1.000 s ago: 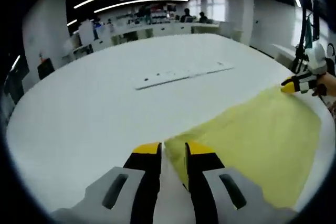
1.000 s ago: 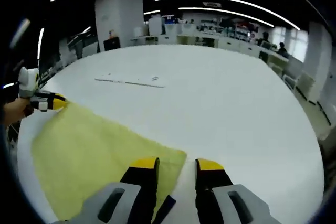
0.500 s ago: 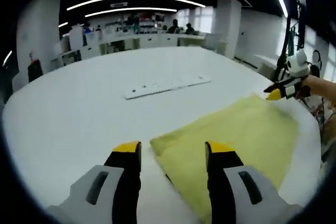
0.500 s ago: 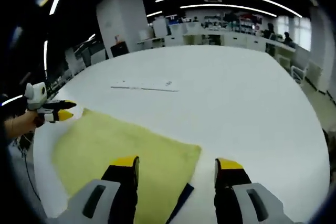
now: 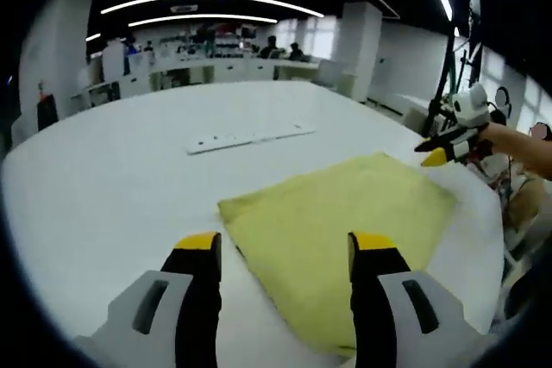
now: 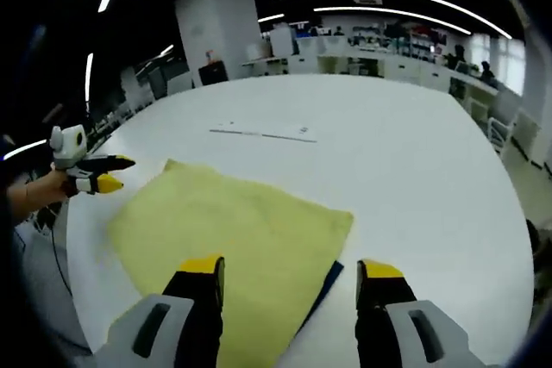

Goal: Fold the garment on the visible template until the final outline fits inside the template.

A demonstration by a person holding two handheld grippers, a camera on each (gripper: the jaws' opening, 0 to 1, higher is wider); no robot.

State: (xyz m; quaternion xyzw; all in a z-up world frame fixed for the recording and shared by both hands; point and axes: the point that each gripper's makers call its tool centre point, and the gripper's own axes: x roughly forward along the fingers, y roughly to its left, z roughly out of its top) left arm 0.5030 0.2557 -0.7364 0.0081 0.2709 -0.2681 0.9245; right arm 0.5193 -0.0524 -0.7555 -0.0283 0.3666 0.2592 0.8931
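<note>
In the left gripper view, your left gripper (image 5: 283,252) rises from the bottom of the frame with its yellow-tipped fingers (image 5: 197,243) spread wide and holding nothing. Between and just beyond them lies the yellow garment (image 5: 341,230), folded flat on the white bench (image 5: 112,187); it fills the lower centre and runs toward the right of the frame. Its near corner sits just above the gap between your fingers. At the right edge of this view, your right gripper (image 5: 438,151) hovers beside the garment's far corner, held by your hand (image 5: 509,144); its fingers look parted, apart from the cloth. A long white strip (image 5: 244,137) lies on the bench in the upper centre, well apart from the garment.

In the right gripper view, your right gripper (image 6: 289,269) also stands wide and holds nothing. The garment (image 6: 233,234) spreads across the lower centre and left of the frame, its right-hand corner reaching between your fingers (image 6: 379,271). A dark blue edge (image 6: 325,284) peeks out from under the garment's lower right border. At the left edge of this view, your left gripper (image 6: 114,173) sits just beside the garment's far corner, fingers parted. The white strip (image 6: 263,134) lies in the upper centre.
</note>
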